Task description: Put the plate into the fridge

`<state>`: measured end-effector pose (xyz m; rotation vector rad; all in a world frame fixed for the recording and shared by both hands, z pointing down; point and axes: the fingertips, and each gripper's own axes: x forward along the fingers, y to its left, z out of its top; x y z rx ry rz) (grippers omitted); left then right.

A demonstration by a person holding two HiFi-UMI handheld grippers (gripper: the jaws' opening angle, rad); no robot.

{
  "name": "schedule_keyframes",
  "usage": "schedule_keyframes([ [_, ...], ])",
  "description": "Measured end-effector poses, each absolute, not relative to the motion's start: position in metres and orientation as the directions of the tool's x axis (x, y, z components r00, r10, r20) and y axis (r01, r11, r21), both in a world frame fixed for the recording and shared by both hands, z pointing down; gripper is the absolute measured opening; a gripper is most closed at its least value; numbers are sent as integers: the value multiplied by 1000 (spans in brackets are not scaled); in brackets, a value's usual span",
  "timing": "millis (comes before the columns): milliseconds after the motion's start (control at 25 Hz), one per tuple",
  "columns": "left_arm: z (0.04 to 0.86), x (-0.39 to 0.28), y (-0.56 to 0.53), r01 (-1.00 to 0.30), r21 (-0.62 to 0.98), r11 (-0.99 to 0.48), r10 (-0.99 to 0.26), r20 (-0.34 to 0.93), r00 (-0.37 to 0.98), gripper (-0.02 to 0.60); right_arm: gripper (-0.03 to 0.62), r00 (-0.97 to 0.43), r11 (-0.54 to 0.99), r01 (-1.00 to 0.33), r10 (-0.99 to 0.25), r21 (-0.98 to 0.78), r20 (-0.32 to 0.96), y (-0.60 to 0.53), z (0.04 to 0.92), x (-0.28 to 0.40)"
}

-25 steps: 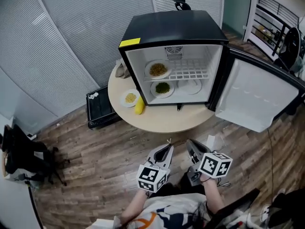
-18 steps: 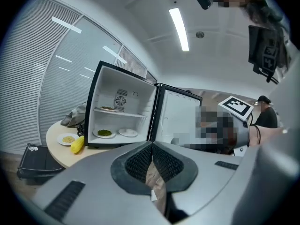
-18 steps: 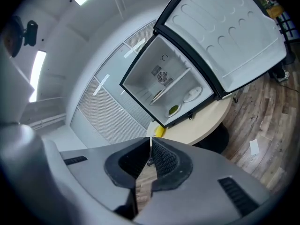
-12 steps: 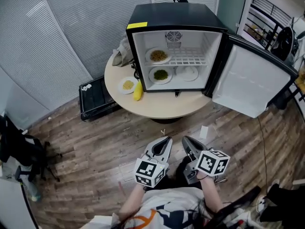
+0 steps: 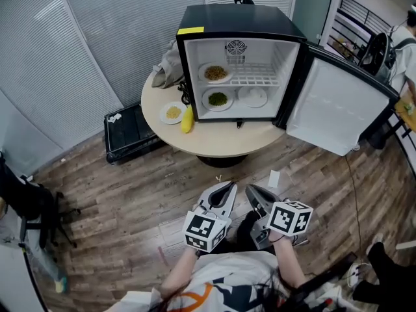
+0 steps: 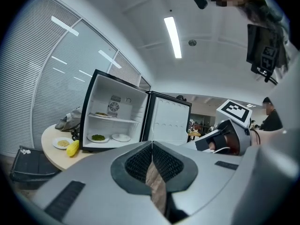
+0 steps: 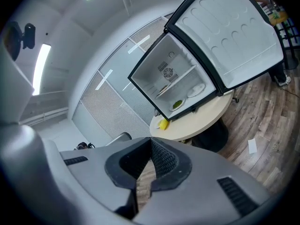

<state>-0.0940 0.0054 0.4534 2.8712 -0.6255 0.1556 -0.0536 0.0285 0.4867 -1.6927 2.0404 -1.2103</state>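
A small plate of yellow food (image 5: 173, 112) lies on the round table (image 5: 221, 143) beside a corn cob (image 5: 187, 119), left of the open black fridge (image 5: 240, 25). Inside, a plate of yellow food (image 5: 216, 73) sits on the wire shelf. Below it are a plate of greens (image 5: 218, 99) and an empty white plate (image 5: 252, 96). My left gripper (image 5: 227, 187) and right gripper (image 5: 249, 190) are side by side close to my body, far from the table, both shut and empty. The left gripper view shows the table plate (image 6: 62, 142) small and distant.
The fridge door (image 5: 333, 106) swings out to the right over the wooden floor. A black crate (image 5: 127, 135) sits on the floor left of the table. A grey cloth (image 5: 168, 64) lies beside the fridge. A paper scrap (image 5: 274, 179) is near my feet.
The table and fridge have drifted up and away in the head view. Both grippers stay shut in about the same place near my body.
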Motion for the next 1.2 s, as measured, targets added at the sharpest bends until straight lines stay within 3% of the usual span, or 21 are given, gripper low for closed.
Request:
schedule_keyframes([
  [1200, 445, -108, 0, -424, 139, -895, -411, 114, 904, 13, 15, -251, -29, -761, -908, -648, 335, 22, 489, -49],
])
